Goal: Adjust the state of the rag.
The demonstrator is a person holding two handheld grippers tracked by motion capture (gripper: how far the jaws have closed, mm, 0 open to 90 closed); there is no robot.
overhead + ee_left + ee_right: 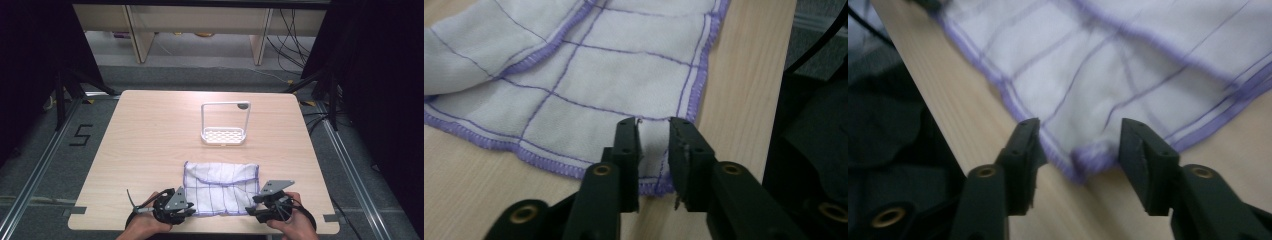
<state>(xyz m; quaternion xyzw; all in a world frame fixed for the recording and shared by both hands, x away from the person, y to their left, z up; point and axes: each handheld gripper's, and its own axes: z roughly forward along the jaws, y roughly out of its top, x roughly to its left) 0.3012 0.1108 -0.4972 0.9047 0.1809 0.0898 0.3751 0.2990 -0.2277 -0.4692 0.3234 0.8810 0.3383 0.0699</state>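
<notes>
Here, white dishcloth with purple grid (221, 187) lying partly folded at near edge of desk (150, 140). Left gripper (654, 137) and right gripper (1080, 145) each straddling a near corner, jaws parted, nothing clamped. Judged early: corners not yet gripped, folding left.

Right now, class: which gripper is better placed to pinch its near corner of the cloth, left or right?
Left. The left gripper already straddles the cloth at its corner, hem between narrow jaws. The right gripper also frames its corner, but its jaws stand wider apart, with the corner tip only just between them.
</notes>
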